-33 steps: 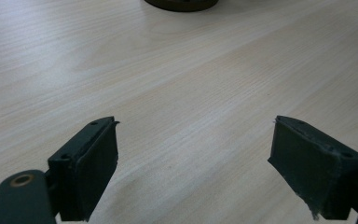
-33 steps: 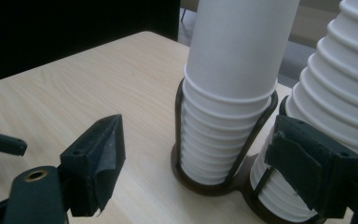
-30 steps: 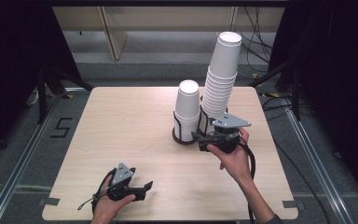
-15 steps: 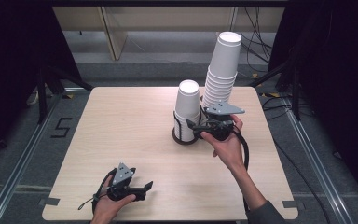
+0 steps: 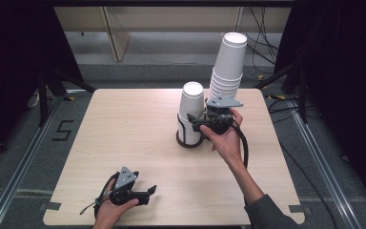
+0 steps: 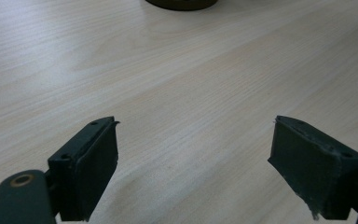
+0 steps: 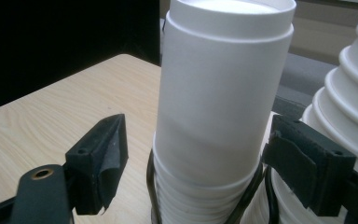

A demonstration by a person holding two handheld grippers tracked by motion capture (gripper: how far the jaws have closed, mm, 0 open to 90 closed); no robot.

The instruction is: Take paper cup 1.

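Right gripper view shows our right gripper (image 7: 193, 163) open around the short cup stack (image 7: 221, 102) in its black wire holder (image 5: 187, 133) mid-table, left gripper (image 5: 145, 192) idling open, so we should close gently, squarely on the top cup

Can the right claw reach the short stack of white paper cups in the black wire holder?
Probably yes: the right claw is open, its jaws on either side of the short stack of white paper cups, nothing between them.
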